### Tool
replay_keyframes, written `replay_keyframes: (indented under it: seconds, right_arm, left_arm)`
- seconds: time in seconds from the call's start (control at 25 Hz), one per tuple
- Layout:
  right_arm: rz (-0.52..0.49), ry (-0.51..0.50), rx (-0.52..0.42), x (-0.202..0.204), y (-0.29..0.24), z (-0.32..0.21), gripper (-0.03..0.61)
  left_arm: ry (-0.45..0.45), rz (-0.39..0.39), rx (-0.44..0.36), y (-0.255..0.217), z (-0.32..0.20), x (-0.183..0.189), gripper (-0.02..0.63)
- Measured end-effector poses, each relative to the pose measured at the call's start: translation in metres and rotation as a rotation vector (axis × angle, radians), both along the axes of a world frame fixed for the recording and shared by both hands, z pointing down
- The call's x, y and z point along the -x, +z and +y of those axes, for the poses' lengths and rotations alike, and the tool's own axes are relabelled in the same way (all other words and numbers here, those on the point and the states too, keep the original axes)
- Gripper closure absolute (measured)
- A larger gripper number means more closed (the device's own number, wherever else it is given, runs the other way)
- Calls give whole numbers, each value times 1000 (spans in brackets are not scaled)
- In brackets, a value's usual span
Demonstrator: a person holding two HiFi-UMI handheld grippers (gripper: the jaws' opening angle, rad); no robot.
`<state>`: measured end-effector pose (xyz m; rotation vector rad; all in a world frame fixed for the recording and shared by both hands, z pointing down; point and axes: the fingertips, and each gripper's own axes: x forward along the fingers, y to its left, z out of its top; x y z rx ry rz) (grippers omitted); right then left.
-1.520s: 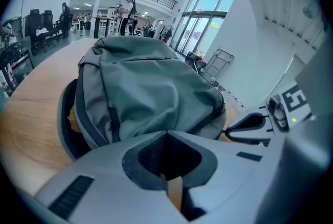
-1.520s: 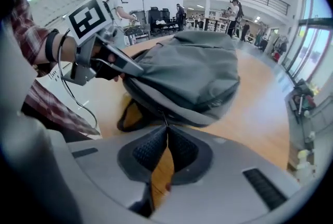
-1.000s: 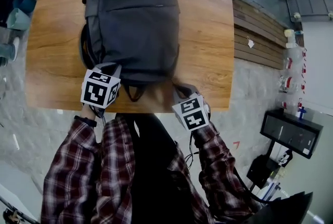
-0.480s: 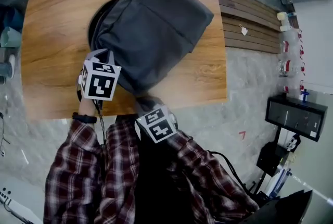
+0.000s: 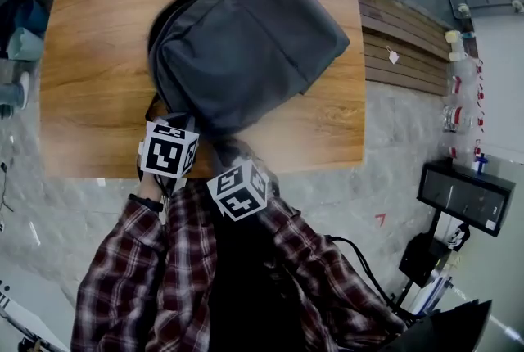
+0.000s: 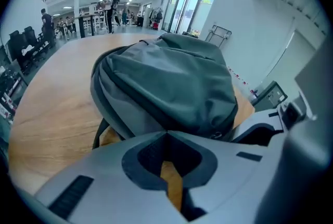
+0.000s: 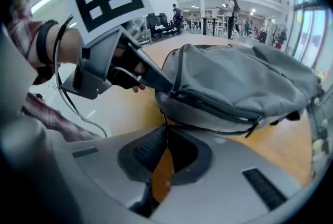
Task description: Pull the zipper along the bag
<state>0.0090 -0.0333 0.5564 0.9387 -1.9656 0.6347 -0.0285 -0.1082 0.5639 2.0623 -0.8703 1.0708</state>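
A grey backpack (image 5: 254,47) lies slanted on the wooden table (image 5: 90,56), its near end at the table's front edge. My left gripper (image 5: 173,121) is shut on the fabric at the bag's near left corner; in the right gripper view its dark fingers (image 7: 156,78) pinch that edge. In its own view the left gripper (image 6: 166,134) has its jaws together against the backpack (image 6: 171,82). My right gripper (image 7: 165,126) is shut on a thin black zipper pull cord (image 7: 163,113) that hangs from the backpack (image 7: 234,82). The zipper (image 7: 218,108) runs along the bag's side.
The table's front edge (image 5: 270,166) is just under both grippers. A slatted wooden platform (image 5: 401,56) lies to the right of the table, and a black box (image 5: 463,207) stands on the floor beyond. People (image 6: 109,1) and chairs (image 7: 161,22) are far off in the hall.
The backpack has turned clockwise on the table. My right gripper has moved left, close beside the left one. The left gripper has stayed at the bag's near corner.
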Motion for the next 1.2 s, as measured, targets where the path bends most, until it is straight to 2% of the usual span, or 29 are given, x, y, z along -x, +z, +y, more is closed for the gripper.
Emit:
replay_keyframes:
  seconds: [0.12,0.24,0.44,0.76,0.96,1.12,1.2]
  right_arm:
    - [85,-54,-46,-13,3,-2,563]
    - [130,-67,-73,-37,3,-4,563]
    - [177,-55,-100,-85,-1,-9,563]
    - [242,-106,-123,-147,3,-21,563]
    - [295,-146,-145,-172,1,-35,563]
    - [335,-96,-161,-195,3,-50,563]
    - [390,25,-154,-229,9,-60,572]
  left_arm:
    - [-3,28,19,0,-1,1,604]
    - [-14,47,32,0,-1,3,604]
    - [-9,65,49,1,-1,2,604]
    - [-5,82,61,2,-1,1,604]
    - [-5,85,71,2,0,2,604]
    - [-9,89,77,3,0,1,604]
    - [-9,77,69,4,-2,4,604]
